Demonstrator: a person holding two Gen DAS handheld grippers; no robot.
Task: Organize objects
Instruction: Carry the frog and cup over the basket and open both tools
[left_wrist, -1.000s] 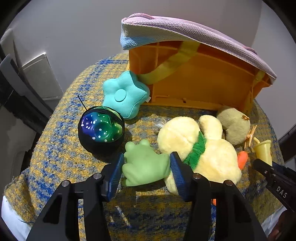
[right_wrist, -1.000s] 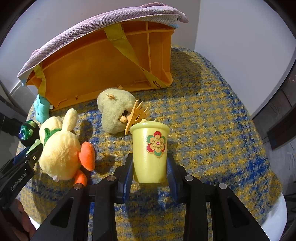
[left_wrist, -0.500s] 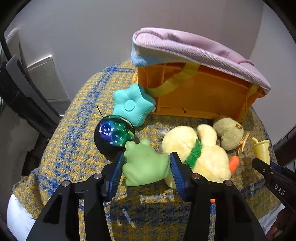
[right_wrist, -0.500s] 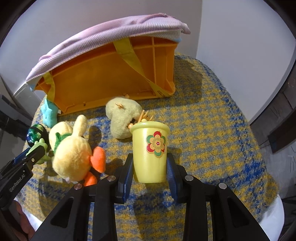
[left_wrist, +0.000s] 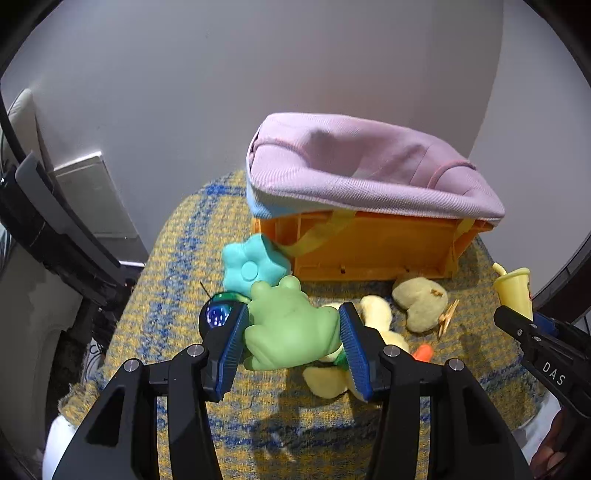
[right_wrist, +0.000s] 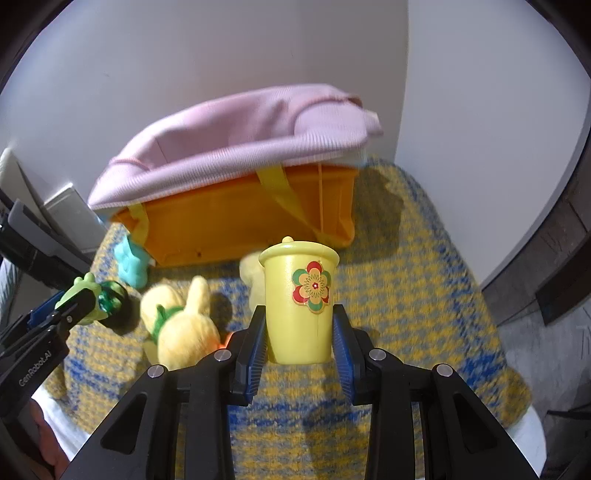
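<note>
Your left claw (left_wrist: 291, 341) pinches the green frog (left_wrist: 290, 328). Your right claw (right_wrist: 299, 341) pinches the yellow cup (right_wrist: 299, 302). Both are above the table (right_wrist: 406, 277). The orange box (left_wrist: 373, 245) at the far side looks covered, so 2 toys are picked up and none is put away yet.

A green frog toy (left_wrist: 291, 328) was pinched belly-down above the blanket; a yellow flowered cup (right_wrist: 301, 302) stood upright, also gripped.
</note>
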